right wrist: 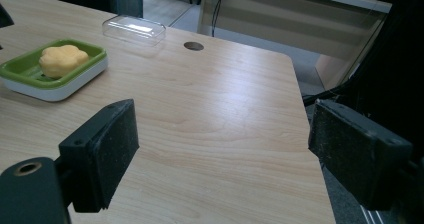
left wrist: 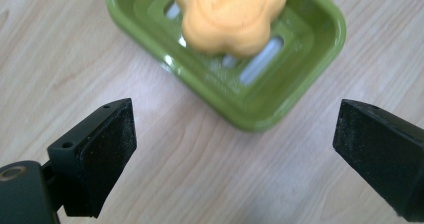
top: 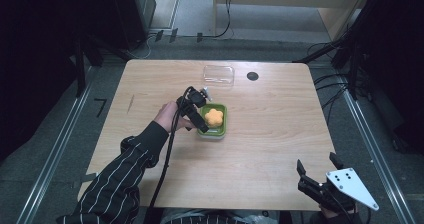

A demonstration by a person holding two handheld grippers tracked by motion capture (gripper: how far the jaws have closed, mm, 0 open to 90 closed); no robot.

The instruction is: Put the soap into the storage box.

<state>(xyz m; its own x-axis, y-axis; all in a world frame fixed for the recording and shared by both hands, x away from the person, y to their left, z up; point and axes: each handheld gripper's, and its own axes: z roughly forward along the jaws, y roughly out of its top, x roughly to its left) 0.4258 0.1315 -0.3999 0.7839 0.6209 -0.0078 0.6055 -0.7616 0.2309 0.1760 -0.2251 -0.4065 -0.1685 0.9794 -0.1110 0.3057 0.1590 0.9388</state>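
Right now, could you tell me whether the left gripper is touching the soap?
Apart. In the left gripper view, the left gripper has its jaws open over bare table, short of the soap in its dish.

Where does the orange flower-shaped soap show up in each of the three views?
High view: the orange soap lies mid-table in the green soap dish, right beside the left gripper.
Left gripper view: top centre, in the dish beyond the open jaws.
Right gripper view: far left, in the dish.
Shared landmark: the green soap dish, with the clear lid beyond it.
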